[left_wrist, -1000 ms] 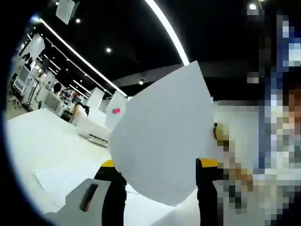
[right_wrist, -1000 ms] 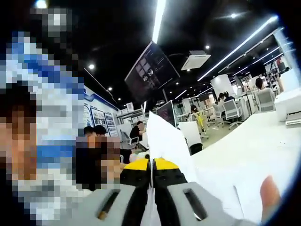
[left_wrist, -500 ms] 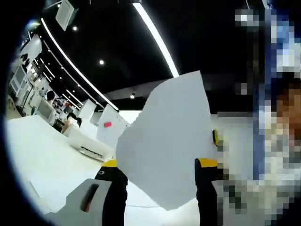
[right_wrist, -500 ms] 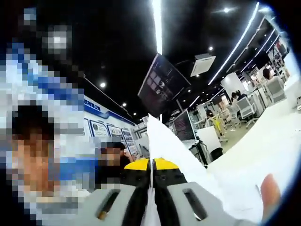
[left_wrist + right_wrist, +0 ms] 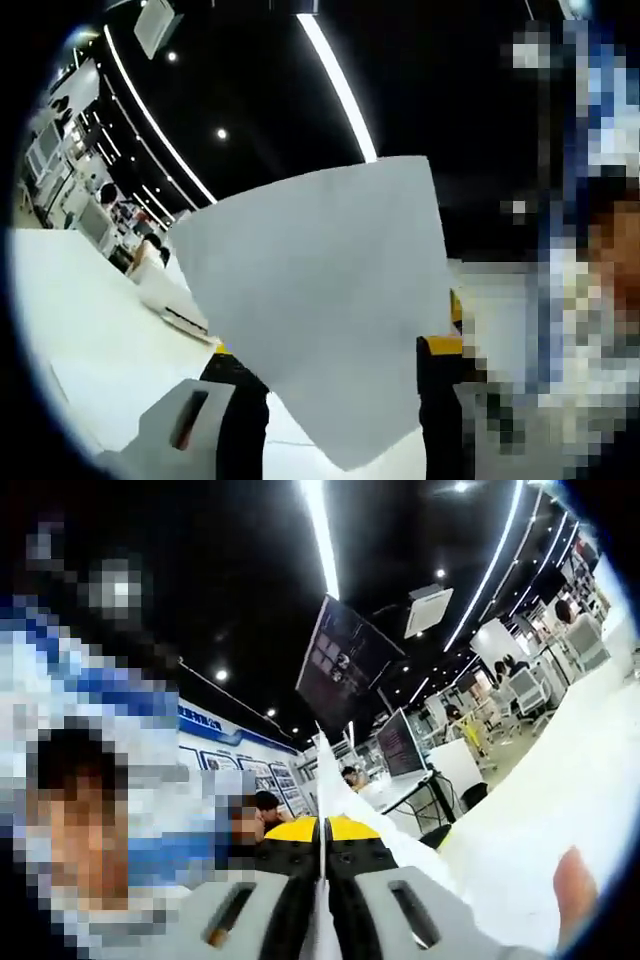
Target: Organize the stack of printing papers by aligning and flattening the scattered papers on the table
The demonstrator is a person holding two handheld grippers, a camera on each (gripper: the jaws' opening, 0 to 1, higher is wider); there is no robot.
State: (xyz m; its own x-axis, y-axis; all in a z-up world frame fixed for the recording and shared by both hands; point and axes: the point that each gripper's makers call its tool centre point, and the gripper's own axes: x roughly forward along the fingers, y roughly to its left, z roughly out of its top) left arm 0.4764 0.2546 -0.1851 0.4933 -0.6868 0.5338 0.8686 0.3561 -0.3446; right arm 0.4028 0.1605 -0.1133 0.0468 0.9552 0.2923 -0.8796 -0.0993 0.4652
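Observation:
A white sheet of paper (image 5: 320,290) is held up in the air, its broad face turned to the left gripper view. My left gripper (image 5: 335,352) is open, its black, yellow-tipped jaws standing wide apart on either side of the sheet's lower corner. A yellow sliver of the right gripper (image 5: 456,305) shows at the sheet's right edge. In the right gripper view the same paper (image 5: 390,825) appears almost edge-on, rising from my right gripper (image 5: 322,825), which is shut on its edge.
The white table (image 5: 70,330) lies low on the left, with a white machine (image 5: 165,295) at its far side. The table (image 5: 540,810) also stretches away on the right. A fingertip (image 5: 572,880) shows low right. A dark screen (image 5: 345,665) hangs overhead.
Both views have tilted further up toward the ceiling. The sheet has turned so that more of its face shows to the left gripper view. The right gripper stays shut on it.

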